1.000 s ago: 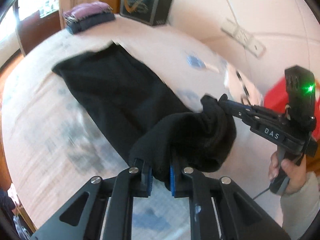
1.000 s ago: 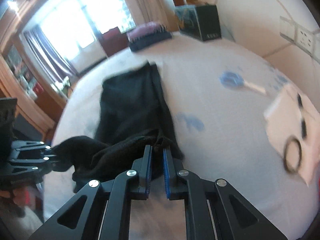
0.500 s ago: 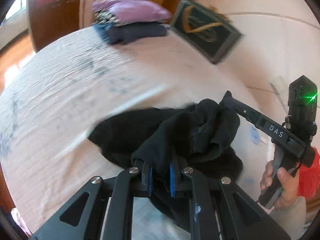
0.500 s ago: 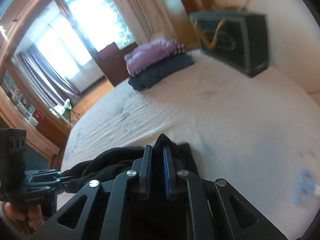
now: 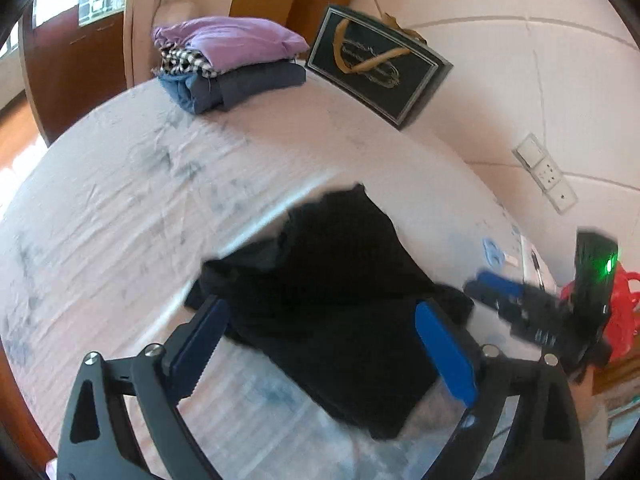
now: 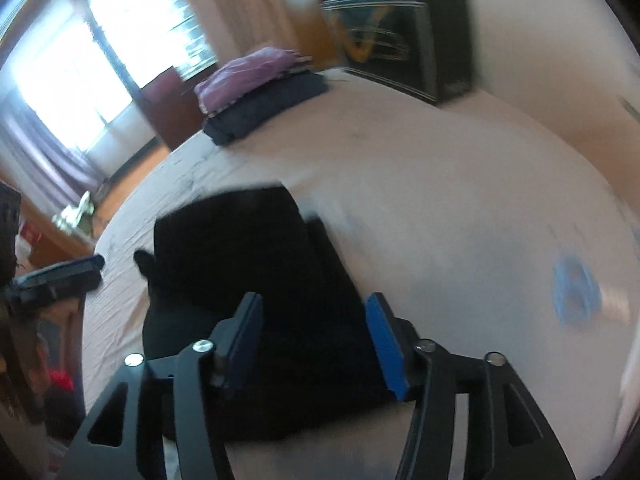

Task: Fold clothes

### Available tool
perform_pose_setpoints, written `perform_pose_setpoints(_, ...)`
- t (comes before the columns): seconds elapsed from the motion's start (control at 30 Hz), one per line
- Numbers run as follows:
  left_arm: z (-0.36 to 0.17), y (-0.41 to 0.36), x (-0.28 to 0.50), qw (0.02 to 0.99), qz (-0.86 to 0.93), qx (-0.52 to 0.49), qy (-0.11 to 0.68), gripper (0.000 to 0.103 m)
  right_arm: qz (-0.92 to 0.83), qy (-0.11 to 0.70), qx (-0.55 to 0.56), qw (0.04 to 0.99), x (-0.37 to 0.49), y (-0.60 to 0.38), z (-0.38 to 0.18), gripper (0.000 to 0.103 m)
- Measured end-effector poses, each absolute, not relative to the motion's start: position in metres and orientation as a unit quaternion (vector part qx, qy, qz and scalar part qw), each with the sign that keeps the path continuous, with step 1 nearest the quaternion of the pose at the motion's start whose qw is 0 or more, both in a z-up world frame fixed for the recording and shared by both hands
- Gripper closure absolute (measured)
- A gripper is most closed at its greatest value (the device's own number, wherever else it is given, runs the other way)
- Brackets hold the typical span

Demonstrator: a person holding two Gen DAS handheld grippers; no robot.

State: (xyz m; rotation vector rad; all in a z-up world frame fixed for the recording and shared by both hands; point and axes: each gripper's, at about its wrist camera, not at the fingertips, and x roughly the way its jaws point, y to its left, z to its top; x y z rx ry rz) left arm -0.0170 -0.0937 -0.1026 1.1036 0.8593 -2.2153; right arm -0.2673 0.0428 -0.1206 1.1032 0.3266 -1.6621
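Fingers (image 5: pixel 444 344) of the left gripper (image 5: pixel 320 328) stand wide and are opening, clear of the black garment (image 5: pixel 344 280) lying folded on the bed (image 5: pixel 120 208) between them. The right gripper (image 6: pixel 312 332) is opening too, garment below, untouched.

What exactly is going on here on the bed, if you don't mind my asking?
A person is folding clothes with a pair of handheld tongs. A black garment lies folded over on the bed. The left tongs and the right tongs are both opening above it, their pads off the cloth, so it is let go. A stack of folded clothes sits at the far end of the bed.
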Motion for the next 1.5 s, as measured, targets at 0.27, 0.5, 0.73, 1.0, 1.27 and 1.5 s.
perform_pose_setpoints(0.27, -0.154, -0.018, 0.005, 0.266, -0.788, 0.416, 0.368, 0.016, -0.711, 0.075, 0.496, 0.492, -0.261, 0.105, -0.138, 0.048)
perform_pose_setpoints(0.5, -0.179, 0.025, -0.014, 0.296, -0.790, 0.394, 0.365, 0.015, -0.690, 0.116, 0.483, 0.526, -0.282, 0.098, -0.141, 0.048)
perform_pose_setpoints(0.73, -0.182, 0.033, -0.036, 0.310, -0.795, 0.408, 0.325, 0.083, -0.647, 0.149, 0.484, 0.571, -0.284, 0.064, -0.178, 0.045)
perform_pose_setpoints(1.0, -0.153, 0.075, -0.009, 0.247, -0.808, 0.441, 0.303, 0.085, -0.652, 0.181, 0.462, 0.573, -0.258, 0.107, -0.142, 0.093)
perform_pose_setpoints(1.27, -0.121, 0.075, 0.031, 0.219, -0.812, 0.467, 0.272, 0.074, -0.690, 0.176, 0.497, 0.495, -0.258, 0.161, -0.148, 0.060)
perform_pose_setpoints(1.5, -0.089, -0.025, -0.023, 0.192, -0.837, 0.466, 0.211, 0.054, -0.707, 0.085, 0.510, 0.482, -0.221, 0.175, -0.126, 0.049)
